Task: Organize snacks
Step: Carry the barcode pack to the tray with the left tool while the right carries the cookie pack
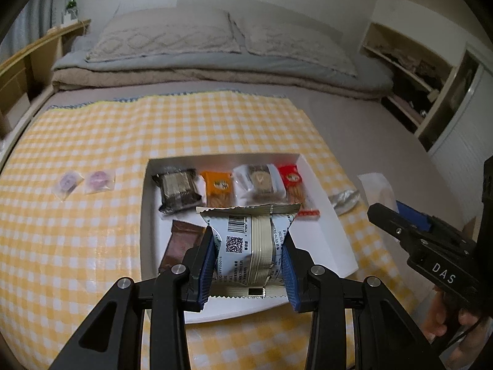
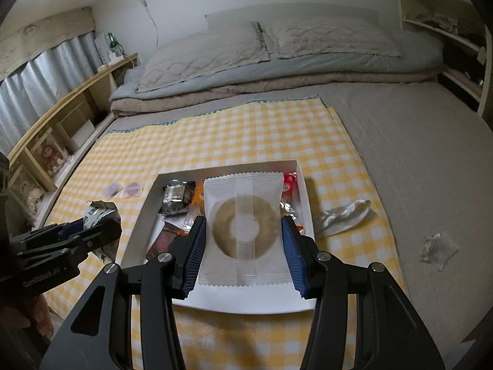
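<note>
My left gripper is shut on a light blue barcode snack packet and holds it above the front of the white box. My right gripper is shut on a white packet with a ring-shaped biscuit, held over the same box. In the box lie a dark packet, an orange packet, a clear cookie packet, a red packet and a brown packet. The right gripper also shows at the right edge of the left wrist view.
Two small purple sweets lie on the yellow checked cloth left of the box. A crumpled silver wrapper lies right of the box, and a clear wrapper on the grey mattress. Folded bedding lies behind; shelves stand at both sides.
</note>
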### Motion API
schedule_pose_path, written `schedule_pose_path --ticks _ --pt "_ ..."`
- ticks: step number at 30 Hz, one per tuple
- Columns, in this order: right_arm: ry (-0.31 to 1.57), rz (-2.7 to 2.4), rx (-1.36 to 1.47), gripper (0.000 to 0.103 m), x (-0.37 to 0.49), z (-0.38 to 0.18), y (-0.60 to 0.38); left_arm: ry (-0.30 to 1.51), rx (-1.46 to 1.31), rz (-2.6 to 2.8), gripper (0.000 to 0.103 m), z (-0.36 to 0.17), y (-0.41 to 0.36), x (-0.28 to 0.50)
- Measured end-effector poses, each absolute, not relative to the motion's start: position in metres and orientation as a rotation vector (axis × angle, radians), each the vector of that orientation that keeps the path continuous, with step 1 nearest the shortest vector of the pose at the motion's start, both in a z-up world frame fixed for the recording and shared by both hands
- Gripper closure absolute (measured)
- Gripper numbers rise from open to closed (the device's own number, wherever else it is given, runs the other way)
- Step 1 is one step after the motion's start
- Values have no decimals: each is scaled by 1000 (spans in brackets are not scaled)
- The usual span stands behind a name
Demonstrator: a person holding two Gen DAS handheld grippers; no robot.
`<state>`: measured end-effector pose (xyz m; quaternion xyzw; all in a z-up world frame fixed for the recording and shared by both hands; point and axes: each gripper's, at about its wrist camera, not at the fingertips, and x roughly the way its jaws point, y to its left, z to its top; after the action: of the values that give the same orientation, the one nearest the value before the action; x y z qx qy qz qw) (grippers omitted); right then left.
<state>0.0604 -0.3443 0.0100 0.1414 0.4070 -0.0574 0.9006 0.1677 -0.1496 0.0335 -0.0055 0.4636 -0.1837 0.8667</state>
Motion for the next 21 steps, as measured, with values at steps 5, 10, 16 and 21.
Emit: schedule_pose_path --ticks 5,10,16,21 --pt "904 -143 280 54 65 -11 -350 1043 -28 -396 65 4 -150 190" --pt "981 -144 306 54 78 -40 -358 1144 -71 -397 65 -39 -145 215" --pt "1066 -154 363 54 93 -69 -364 1238 -105 -398 65 -80 -134 237" --pt "1089 -173 376 53 98 -75 -367 1272 -112 -391 65 -100 -128 251"
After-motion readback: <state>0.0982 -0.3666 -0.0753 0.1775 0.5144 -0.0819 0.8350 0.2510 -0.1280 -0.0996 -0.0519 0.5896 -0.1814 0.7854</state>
